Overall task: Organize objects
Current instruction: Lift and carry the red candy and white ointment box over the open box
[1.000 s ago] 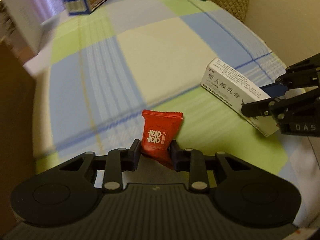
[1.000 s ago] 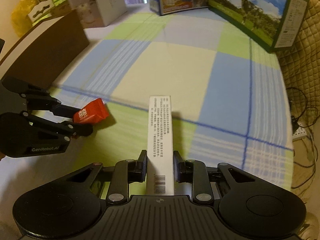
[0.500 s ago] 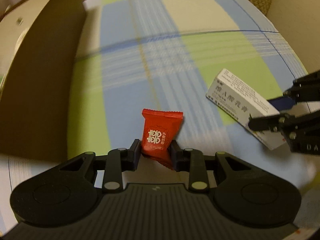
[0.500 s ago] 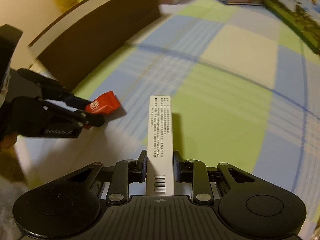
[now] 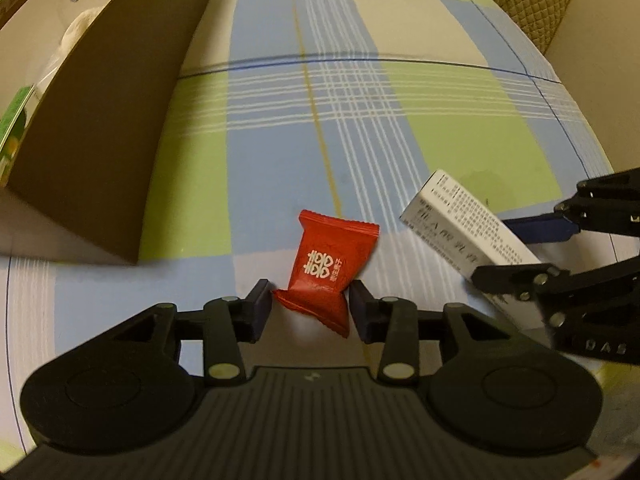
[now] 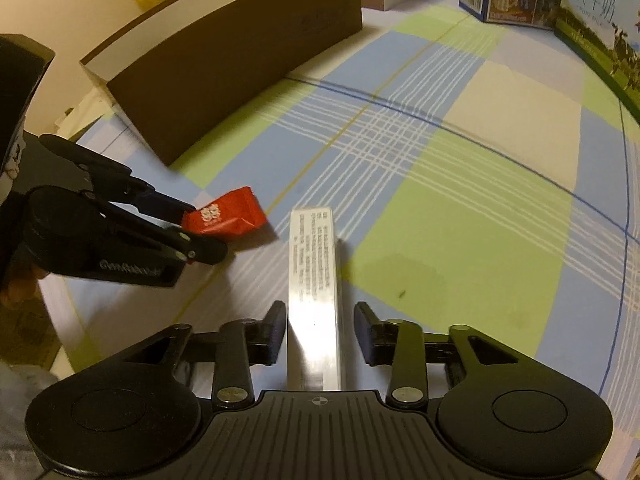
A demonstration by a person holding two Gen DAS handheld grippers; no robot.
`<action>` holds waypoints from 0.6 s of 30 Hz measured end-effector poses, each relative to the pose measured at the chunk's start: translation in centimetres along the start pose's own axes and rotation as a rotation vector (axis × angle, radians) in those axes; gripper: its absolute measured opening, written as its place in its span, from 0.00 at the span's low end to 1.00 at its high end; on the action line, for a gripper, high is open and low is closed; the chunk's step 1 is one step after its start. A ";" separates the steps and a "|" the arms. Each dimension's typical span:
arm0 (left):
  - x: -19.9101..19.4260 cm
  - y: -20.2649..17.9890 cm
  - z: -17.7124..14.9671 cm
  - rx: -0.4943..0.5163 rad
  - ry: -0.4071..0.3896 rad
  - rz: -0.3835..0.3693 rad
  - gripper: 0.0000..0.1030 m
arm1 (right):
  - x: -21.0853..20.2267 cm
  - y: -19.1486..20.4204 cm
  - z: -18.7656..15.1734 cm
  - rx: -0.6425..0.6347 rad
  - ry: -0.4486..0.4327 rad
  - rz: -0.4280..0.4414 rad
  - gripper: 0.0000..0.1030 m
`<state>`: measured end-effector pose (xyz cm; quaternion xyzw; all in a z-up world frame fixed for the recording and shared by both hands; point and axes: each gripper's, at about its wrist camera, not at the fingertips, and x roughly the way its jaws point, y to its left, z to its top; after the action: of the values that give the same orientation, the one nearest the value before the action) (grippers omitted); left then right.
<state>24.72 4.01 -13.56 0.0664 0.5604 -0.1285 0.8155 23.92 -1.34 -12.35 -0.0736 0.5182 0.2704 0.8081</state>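
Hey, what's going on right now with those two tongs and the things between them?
Left tongs open, red candy loose between fingers. Right tongs open around white box, gaps both sides. Brown box off left, path clear.

Dim, warm yellowish light; fisheye bends the edges; the white box (image 6: 314, 280) between the jaws is motion-blurred and glares.

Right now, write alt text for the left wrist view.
The left gripper fingers stand open around a red candy packet on a plaid tablecloth. At right, the right gripper straddles a white medicine box; a brown box stands left.
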 end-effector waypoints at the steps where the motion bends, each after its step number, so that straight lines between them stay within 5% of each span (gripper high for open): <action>1: 0.1 -0.1 0.1 0.008 -0.005 -0.001 0.35 | 0.0 0.0 0.1 0.004 -0.006 -0.004 0.36; 11: 0.5 -0.9 0.2 0.067 -0.038 -0.014 0.34 | 0.4 0.2 0.2 0.041 -0.025 -0.022 0.25; 14: 0.2 -0.8 -0.3 0.067 -0.038 -0.017 0.47 | 0.3 0.4 0.0 0.040 -0.026 -0.033 0.25; 18: -0.4 -0.6 -0.3 0.084 -0.064 -0.014 0.47 | 0.1 0.3 -0.3 0.053 -0.023 -0.042 0.25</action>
<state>24.12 3.57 -13.26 0.0925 0.5286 -0.1596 0.8286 23.54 -1.16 -12.55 -0.0598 0.5144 0.2403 0.8211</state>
